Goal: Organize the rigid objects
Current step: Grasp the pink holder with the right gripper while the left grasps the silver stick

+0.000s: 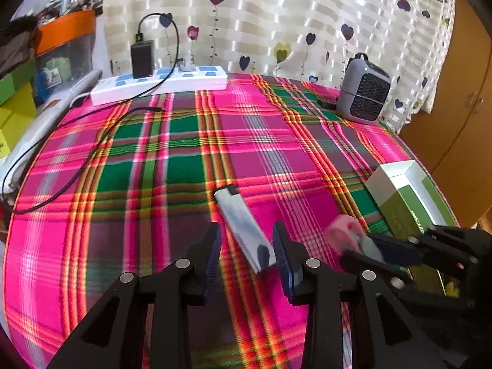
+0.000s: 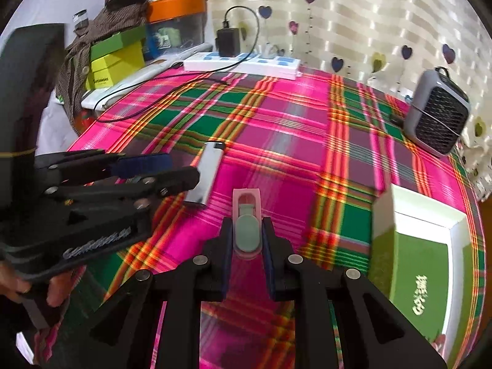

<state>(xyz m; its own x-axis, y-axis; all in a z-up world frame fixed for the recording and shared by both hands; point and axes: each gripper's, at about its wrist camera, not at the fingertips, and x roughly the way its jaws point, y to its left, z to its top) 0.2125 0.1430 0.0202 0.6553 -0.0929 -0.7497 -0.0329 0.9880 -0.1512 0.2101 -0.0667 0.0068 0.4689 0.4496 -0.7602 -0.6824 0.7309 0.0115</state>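
A silver lighter (image 1: 243, 224) with a black cap lies on the plaid cloth (image 1: 172, 166) between the fingers of my left gripper (image 1: 247, 226). The jaws stand apart and the left pad (image 1: 213, 246) is clear of it. In the right wrist view the lighter (image 2: 210, 166) reaches past the left gripper (image 2: 184, 170). My right gripper (image 2: 247, 221) is shut on a small pink object with a grey-green tab (image 2: 246, 230). In the left wrist view that pink object (image 1: 341, 230) is blurred in the right gripper (image 1: 358, 247). A white-and-green box (image 2: 384, 215) stands to the right.
At the back are a white power strip (image 1: 160, 84) with a black adapter (image 1: 142, 58) and a cable, and a grey fan (image 1: 366, 92). The box (image 1: 384, 181) sits near the right table edge. Stacked green boxes (image 2: 117, 58) and an orange-lidded tub (image 2: 176, 7) stand at the left.
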